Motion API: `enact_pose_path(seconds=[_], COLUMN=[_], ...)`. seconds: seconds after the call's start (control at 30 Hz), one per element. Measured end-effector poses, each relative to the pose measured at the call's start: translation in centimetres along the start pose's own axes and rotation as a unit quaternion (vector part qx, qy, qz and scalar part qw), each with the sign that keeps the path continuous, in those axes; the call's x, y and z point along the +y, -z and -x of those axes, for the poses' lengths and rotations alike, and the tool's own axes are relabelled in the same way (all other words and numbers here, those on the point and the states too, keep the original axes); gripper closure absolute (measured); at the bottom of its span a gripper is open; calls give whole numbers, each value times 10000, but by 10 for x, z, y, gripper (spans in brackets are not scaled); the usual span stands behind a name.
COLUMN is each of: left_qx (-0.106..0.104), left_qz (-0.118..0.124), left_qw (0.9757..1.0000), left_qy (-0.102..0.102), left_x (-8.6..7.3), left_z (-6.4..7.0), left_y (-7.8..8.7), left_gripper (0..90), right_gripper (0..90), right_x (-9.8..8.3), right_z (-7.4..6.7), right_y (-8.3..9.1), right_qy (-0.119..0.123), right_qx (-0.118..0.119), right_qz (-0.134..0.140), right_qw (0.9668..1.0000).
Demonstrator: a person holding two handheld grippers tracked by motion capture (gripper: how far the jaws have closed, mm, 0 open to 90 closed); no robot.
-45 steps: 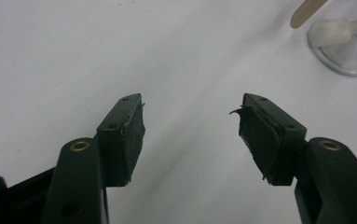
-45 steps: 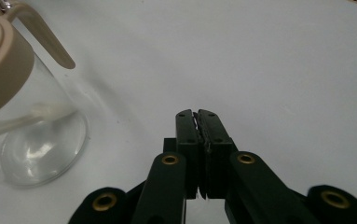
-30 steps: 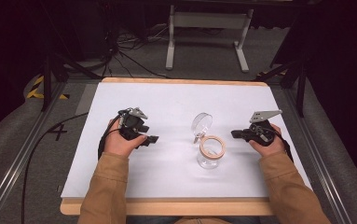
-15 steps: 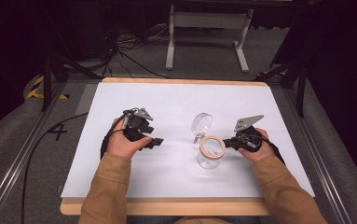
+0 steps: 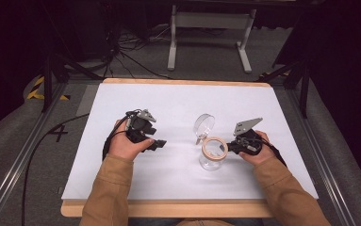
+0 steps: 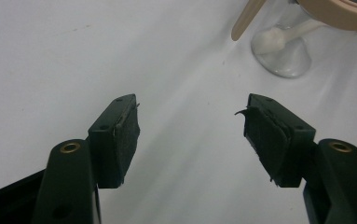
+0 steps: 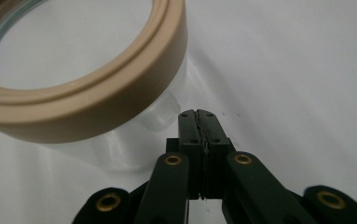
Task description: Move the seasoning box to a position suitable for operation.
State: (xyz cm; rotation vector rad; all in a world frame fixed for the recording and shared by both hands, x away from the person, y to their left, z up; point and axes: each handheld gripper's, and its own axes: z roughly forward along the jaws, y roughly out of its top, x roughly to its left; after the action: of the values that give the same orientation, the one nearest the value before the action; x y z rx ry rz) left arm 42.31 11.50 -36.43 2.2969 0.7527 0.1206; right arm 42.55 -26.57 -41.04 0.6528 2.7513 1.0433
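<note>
A clear glass jar [image 5: 212,159] with a tan ring around its mouth [image 5: 214,147] stands right of the table's middle. Its clear round lid [image 5: 204,124] stands tilted up just behind it. My right gripper [image 5: 230,146] is shut with nothing between its fingers, and its tip lies close to the jar's right side. In the right gripper view the shut jaws [image 7: 198,115] point at the jar's glass wall [image 7: 120,149] under the tan ring [image 7: 97,100]. My left gripper [image 5: 159,143] rests open on the table, left of the jar and apart from it. In the left gripper view its open jaws [image 6: 190,116] frame bare table, with the jar's base [image 6: 283,56] ahead.
The white table top [image 5: 178,101] has a wooden front edge [image 5: 168,209]. A pale wooden stick [image 6: 245,18] leans beside the jar. Beyond the far edge are a floor with cables and a metal stand [image 5: 209,21]. Black rails run along both sides.
My right gripper has moved left and down, from beside the jar up to its side. The left gripper has shifted slightly right and nearer the person. The jar has not moved.
</note>
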Motion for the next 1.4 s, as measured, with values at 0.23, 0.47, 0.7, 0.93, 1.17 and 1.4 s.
enact_pose_path(seconds=[0.23,0.47,0.7,0.93,1.17,1.4], left_qx=[-30,-67,-67,-117,-3,82], left_qz=[16,15,15,62,254,235], left_qw=[10000,10000,10000,9999,9997,9997], left_qy=[15,-39,-42,11,-31,3], left_x=[2,5,8,7,8,8], left_z=[0,1,0,-1,2,1], left_y=[0,-2,-4,-7,-10,-12], left_gripper=[358,356,354,342,325,364], right_gripper=[900,900,900,900,900,900], right_x=[0,1,3,8,12,15], right_z=[-4,-11,-22,-32,-40,-47], right_y=[2,2,2,-1,-5,-8], right_qy=[8,131,285,521,646,737], right_qx=[68,141,296,507,585,677], right_qz=[-103,-209,-330,-485,-574,-592], right_qw=[9999,9996,9986,9962,9945,9932])
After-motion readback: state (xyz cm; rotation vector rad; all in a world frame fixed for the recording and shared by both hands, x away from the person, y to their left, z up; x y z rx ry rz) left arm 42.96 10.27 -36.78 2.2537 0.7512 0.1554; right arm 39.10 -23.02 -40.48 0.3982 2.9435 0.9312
